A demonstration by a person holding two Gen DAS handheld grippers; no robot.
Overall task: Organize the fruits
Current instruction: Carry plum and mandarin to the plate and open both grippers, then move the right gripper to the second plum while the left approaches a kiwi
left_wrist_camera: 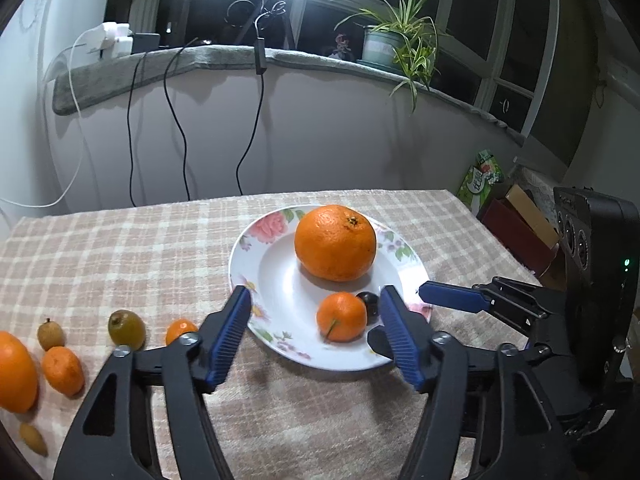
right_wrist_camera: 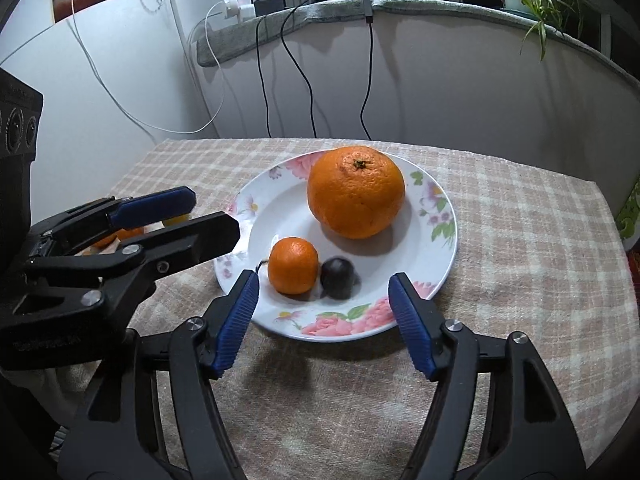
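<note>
Several small fruits [left_wrist_camera: 62, 370] lie at the far left of the checked bench [left_wrist_camera: 120, 248], one cut off by the frame edge; seen from the right, the left tool's body hides most of them. A dark round fruit [right_wrist_camera: 337, 277] on the flowered plate [right_wrist_camera: 438, 258] is too dim to identify. It touches a small mandarin [right_wrist_camera: 293, 265] beside a large orange [right_wrist_camera: 356, 192]. The left tool [left_wrist_camera: 315, 300] and right tool [right_wrist_camera: 324, 286] both gape wide over the plate's near rim, holding nothing.
</note>
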